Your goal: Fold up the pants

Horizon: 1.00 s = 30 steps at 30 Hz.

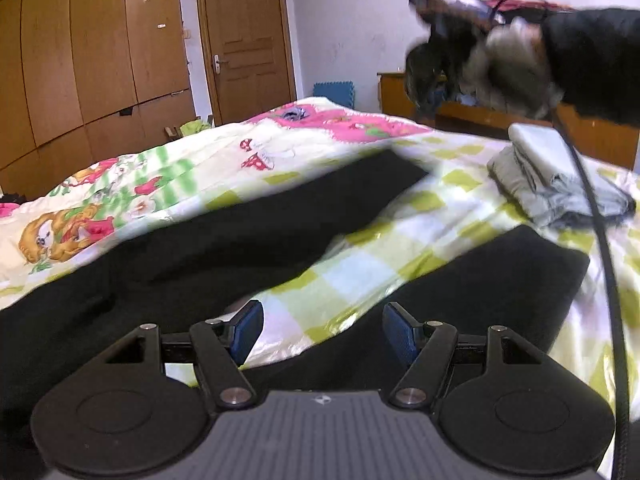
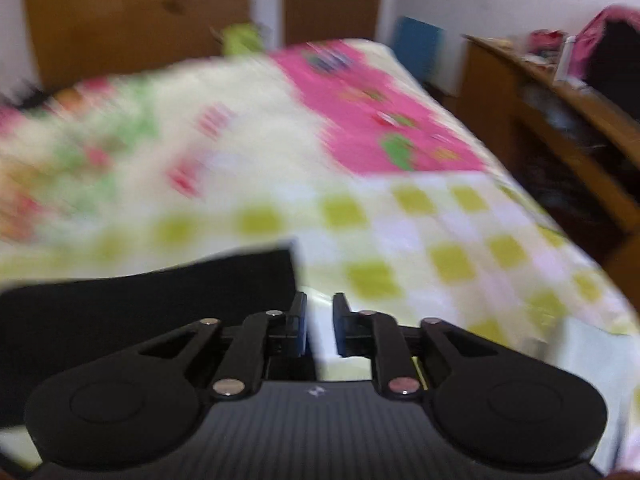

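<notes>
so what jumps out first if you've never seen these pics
The black pants spread with legs apart across the bright cartoon-print quilt with green checks dominate the left wrist view. Beside them, at right, lies a folded grey garment. The left tongs hang open over the quilt between the legs.

The pants (image 1: 224, 236) are matt black cloth. The bed cover (image 1: 360, 264) is smooth, glossy printed fabric. The left tool (image 1: 320, 336) is matt black plastic with bright metal pins; the wardrobe (image 1: 88, 48) is smooth brown wood.
</notes>
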Motion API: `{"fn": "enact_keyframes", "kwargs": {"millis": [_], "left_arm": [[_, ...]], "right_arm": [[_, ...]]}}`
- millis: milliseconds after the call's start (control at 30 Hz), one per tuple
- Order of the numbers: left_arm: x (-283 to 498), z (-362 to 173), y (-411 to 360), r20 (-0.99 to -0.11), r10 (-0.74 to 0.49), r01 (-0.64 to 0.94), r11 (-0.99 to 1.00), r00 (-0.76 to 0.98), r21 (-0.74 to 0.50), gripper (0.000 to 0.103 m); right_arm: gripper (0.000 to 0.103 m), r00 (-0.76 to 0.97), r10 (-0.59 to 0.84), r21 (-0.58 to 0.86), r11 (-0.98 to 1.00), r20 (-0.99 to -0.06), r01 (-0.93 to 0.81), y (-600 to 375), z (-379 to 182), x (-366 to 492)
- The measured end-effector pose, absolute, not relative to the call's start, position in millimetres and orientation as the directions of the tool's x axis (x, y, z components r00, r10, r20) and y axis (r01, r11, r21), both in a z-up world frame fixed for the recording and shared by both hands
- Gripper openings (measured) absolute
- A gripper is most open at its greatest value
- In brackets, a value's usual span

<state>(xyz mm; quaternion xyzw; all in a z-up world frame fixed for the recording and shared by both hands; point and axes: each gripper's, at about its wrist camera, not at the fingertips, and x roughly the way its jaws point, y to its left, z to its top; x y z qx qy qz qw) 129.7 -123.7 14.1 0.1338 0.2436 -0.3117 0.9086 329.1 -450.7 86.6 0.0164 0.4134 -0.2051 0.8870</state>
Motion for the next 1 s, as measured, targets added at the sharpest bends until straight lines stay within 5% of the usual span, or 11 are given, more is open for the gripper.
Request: {"fn": "enact_keyframes", "kwargs": {"millis": [100,267,567,867,1000], "left_arm": [[125,14,-106,-0.521,-0.469,0.616,0.775,0.713,0.144,0.079],[129,15,-47,-0.519,-0.359,0.525,0.823,0.775,0.215,0.080],[183,17,132,-0.528,-0.029,0.274,0.878,0.849,0.393,0.080],[296,6,234,-0.608,0.024,0.260,0.891,0.793,0.373,0.080],[319,-3,244,-0.614,0.075,0.278,0.844,0.785,0.459,0.082]], "right_arm": [[0.017,0.620,-0.330,-0.132,0.930,-0.712,0.344,-428,78,318],[0.019,0.727,-0.002,-0.019,1.000,-0.687,-0.015,-320,78,307],[0.032,0.583,0.380,0.057,0.867,-0.719,-0.495,-114,57,388],[0.040,0.505,0.399,-0.032,0.760,-0.766,-0.649,-27,27,446],[0.055,0.492,0.389,-0.054,0.740,-0.779,-0.671,-25,24,466]]}}
